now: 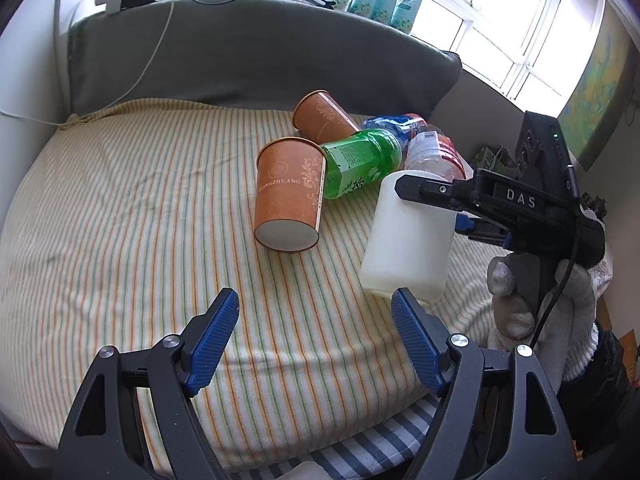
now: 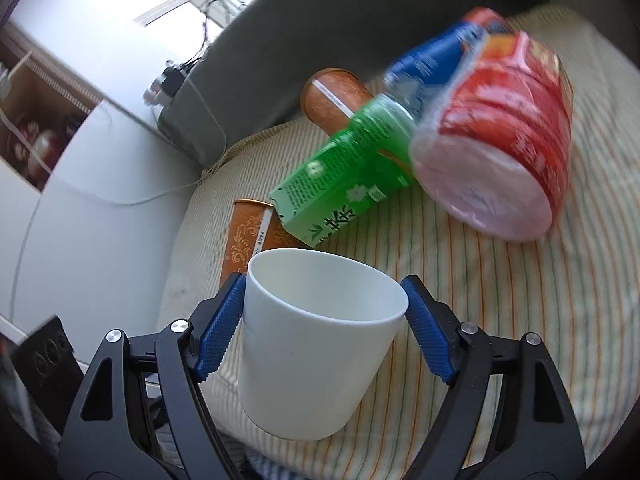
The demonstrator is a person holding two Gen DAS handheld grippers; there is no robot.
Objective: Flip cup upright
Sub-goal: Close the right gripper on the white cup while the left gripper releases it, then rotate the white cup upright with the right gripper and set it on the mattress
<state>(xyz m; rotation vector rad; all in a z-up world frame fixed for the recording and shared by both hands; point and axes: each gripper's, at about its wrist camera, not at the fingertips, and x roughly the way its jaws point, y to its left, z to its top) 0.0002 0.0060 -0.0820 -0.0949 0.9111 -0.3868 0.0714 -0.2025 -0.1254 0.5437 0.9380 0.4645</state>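
A plain white cup sits between my right gripper's blue pads, gripped near its rim with the mouth up and slightly tilted. In the left wrist view the same cup hangs tilted above the striped cushion, held by the right gripper. My left gripper is open and empty, low over the cushion's front, just left of the cup.
Two orange paper cups lie on the cushion, one upside down, one on its side. A green bottle and red and blue labelled bottles lie behind. A grey backrest rises at the back.
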